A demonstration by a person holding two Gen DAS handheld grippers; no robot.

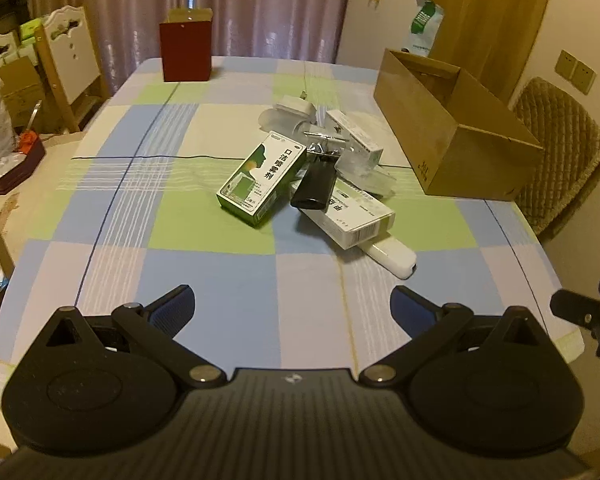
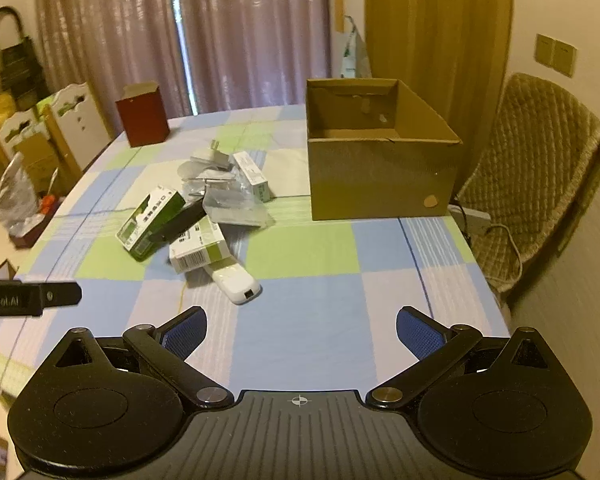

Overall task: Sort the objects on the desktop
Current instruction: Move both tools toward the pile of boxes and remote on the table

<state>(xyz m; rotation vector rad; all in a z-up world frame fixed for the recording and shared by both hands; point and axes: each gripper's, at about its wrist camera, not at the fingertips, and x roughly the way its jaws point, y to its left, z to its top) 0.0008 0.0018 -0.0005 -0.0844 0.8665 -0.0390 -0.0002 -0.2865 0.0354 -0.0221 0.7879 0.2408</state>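
Both grippers hang over the near edge of the surface [image 1: 204, 264], which is covered by a cloth checked in blue, green and pale squares. The left gripper [image 1: 292, 308] has its jaws spread wide with nothing between the blue pads; the right gripper [image 2: 302, 330] is released in the same way, pads apart and empty.

The things to sort lie in 1 loose heap ahead of both grippers, clear of the jaws and untouched. In the left wrist view the heap sits ahead and slightly right of the gap between the jaws; in the right wrist view it sits ahead and to the left. Nearest the jaws is a white oblong device [image 1: 392, 256], its far end tucked under a white carton [image 1: 352, 216]. A black flat object [image 1: 314, 184] leans across that carton and against a green-and-white box [image 1: 260, 178] with printed characters. Behind them lie a second white carton [image 1: 354, 134], clear plastic packaging [image 2: 236, 204] and some small metal pieces that are too blurred to name.

An open cardboard box [image 2: 380, 176] stands on the surface to the right of the heap, apart from it. A dark red box [image 1: 185, 50] stands upright at the far left edge. A quilted chair [image 2: 540, 168] is beside the surface on the right.
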